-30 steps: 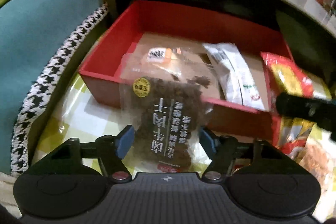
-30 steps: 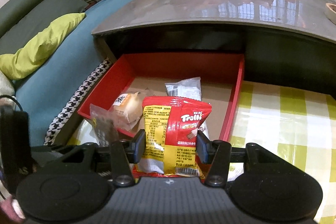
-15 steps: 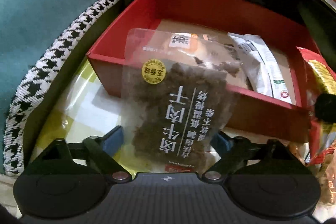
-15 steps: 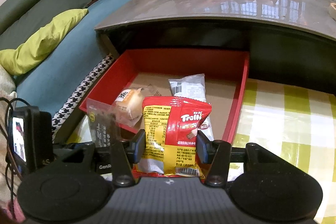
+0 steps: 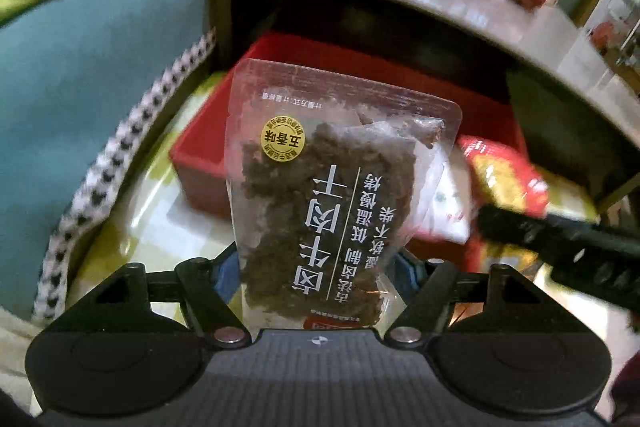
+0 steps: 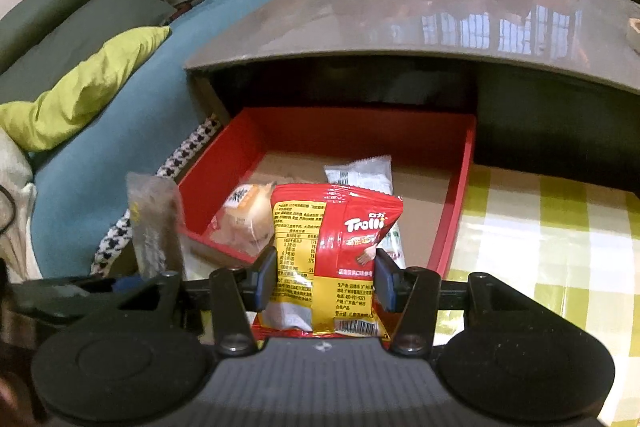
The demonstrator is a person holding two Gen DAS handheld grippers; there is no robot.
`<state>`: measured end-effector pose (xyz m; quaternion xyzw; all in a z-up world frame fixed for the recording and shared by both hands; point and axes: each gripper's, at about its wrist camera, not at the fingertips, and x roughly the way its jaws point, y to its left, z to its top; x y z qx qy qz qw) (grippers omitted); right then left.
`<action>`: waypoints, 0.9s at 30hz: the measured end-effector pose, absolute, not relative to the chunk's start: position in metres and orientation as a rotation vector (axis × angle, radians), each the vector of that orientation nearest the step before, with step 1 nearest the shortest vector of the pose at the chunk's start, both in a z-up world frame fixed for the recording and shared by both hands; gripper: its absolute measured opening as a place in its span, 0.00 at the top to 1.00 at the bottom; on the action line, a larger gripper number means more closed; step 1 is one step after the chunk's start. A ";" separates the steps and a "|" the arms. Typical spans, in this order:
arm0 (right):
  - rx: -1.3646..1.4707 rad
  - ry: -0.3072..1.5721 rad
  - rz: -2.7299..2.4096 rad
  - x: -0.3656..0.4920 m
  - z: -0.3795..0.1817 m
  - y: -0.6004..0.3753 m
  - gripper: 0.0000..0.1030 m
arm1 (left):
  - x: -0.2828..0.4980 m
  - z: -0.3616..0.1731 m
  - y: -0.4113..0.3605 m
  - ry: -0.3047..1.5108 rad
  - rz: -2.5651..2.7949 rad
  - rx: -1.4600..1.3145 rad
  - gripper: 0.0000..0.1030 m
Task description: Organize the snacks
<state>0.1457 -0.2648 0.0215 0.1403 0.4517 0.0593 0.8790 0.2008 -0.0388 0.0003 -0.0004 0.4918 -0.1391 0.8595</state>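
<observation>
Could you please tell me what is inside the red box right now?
The red box holds a wrapped bun and a white packet; the Trolli bag hides its near middle.

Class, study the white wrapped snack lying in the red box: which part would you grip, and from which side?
Grip the white packet across its narrow width, mid-length, coming from above. It lies flat and long on the red box floor, its near end hidden behind the Trolli bag held in the right tongs.

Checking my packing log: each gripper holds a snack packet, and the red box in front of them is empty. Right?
Not quite. The red box already holds a wrapped bun and a white packet, per the right wrist view. Both grippers do hold packets.
</observation>
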 end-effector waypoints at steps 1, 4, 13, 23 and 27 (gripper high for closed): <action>0.292 0.939 0.123 0.147 0.023 -0.265 0.41 | 0.204 0.005 -0.042 1.022 -0.295 -0.003 0.24; 0.281 0.924 0.118 0.154 0.026 -0.266 0.41 | 0.215 0.014 -0.052 0.990 -0.282 0.012 0.24; 0.285 0.906 0.092 0.185 0.020 -0.276 0.41 | 0.256 0.011 -0.070 0.969 -0.267 0.000 0.24; 0.282 0.961 0.072 0.204 -0.002 -0.281 0.41 | 0.276 -0.014 -0.081 1.034 -0.254 0.031 0.23; 0.296 0.974 0.077 0.205 -0.007 -0.283 0.40 | 0.281 -0.020 -0.085 1.046 -0.244 0.043 0.21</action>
